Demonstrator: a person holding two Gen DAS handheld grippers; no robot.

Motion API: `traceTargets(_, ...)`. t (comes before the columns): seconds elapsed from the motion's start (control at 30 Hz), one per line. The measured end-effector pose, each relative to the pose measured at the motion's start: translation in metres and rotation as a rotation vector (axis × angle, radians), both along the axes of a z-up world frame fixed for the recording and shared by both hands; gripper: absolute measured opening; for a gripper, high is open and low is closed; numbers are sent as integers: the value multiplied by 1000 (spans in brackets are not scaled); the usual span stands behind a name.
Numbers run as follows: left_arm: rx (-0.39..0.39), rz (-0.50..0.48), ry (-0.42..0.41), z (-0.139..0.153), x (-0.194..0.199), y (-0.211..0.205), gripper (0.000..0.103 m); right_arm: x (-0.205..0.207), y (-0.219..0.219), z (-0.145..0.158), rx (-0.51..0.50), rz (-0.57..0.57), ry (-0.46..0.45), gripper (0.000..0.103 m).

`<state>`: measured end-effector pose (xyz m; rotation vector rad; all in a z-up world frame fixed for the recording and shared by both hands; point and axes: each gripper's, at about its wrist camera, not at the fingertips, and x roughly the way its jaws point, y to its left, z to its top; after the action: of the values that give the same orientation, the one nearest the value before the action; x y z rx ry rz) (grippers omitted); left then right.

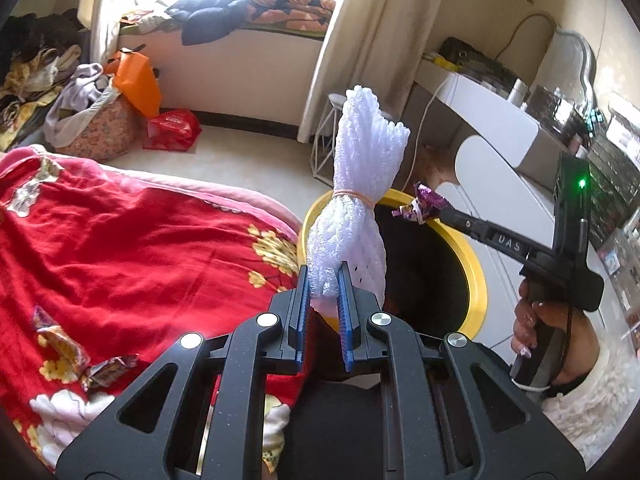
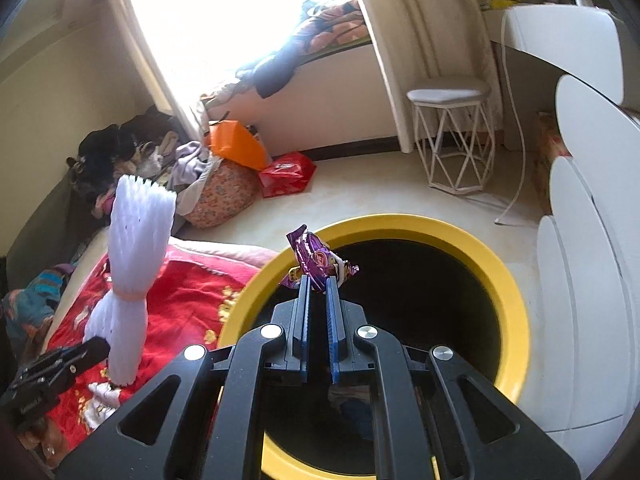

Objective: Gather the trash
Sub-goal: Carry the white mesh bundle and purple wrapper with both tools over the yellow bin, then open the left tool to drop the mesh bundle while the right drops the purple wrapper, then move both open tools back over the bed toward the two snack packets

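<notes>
A bed covered with a red flowered blanket point(image 1: 132, 232) fills the left side of the left wrist view. Beside its edge stands a round bin with a yellow rim point(image 2: 404, 228) and a dark inside. A white dressing table point(image 1: 500, 120) is at the right, and a white wire stool point(image 2: 452, 136) stands near the curtain point(image 1: 360, 40). Against the far wall lie an orange bag point(image 1: 138, 82), a red bag point(image 2: 286, 174) and a flowered cloth bag point(image 2: 224, 196) with clothes on top.

The left gripper point(image 1: 325, 276) is closed on the lower end of a bundle of white foam net point(image 1: 356, 184), tied around the middle with a rubber band point(image 1: 354, 195). The bundle stands upright from the blue pads, in front of the bin's near left rim in the left wrist view; the right wrist view shows it over the blanket, beside the bin.

The right gripper point(image 2: 318, 282) has its jaws pressed together on a crumpled purple candy wrapper point(image 2: 316, 258). The wrapper is above the near left rim of the bin. A hand point(image 1: 536, 320) with a white fluffy sleeve holds this gripper's handle.

Two more candy wrappers lie on the blanket: an orange one point(image 1: 60, 340) and a dark one point(image 1: 108, 368), close together.
</notes>
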<state>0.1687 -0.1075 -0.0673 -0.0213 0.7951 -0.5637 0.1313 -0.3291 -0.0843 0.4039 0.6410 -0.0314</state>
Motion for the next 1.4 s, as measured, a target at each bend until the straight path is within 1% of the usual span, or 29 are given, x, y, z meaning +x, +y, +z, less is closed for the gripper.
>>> traceTargets(0.23, 28, -24, 28, -12, -1, -16, 9, -3, -15, -9, 22, -47, 29, 8)
traceTargets(0.5, 58, -54, 60, -22, 1, -40, 9, -5, -28, -16, 54, -69, 50, 7)
traceTargets(0.8, 81, -78, 100, -32, 8, -65, 10, -8, -43, -23, 93, -77, 66, 8)
traceTargets(0.97, 92, -94, 106, -34, 11, -78, 10, -11, -49, -23, 120, -74, 66, 9)
traceTargets(1.03, 90, -99, 108, -34, 12, -81, 12, -13, -52, -22, 130, -69, 62, 9)
traceTargets(1.07, 85, -101, 107, -33, 13, -81, 22, -14, -53, -22, 130, -68, 61, 9)
traceTargets(1.1, 75, -101, 101, -31, 12, -81, 37, -15, -53, -21, 128, -65, 58, 10)
traceTargets(1.17, 61, -96, 85, -28, 11, -79, 49, -17, -54, -20, 121, -65, 52, 18)
traceTargets(1.23, 55, -86, 70, -25, 10, -76, 54, -19, -54, -18, 116, -67, 45, 29)
traceTargets(1.27, 55, -71, 58, -23, 9, -73, 63, -20, -53, -17, 109, -71, 42, 30)
traceTargets(1.3, 52, -62, 53, -23, 9, -71, 69, -20, -52, -16, 98, -74, 42, 33)
traceTargets(1.33, 48, -53, 48, -21, 8, -68, 72, -21, -51, -15, 87, -74, 40, 38)
traceTargets(1.4, 39, -25, 34, -18, 7, -62, 84, -22, -45, -12, 64, -69, 33, 43)
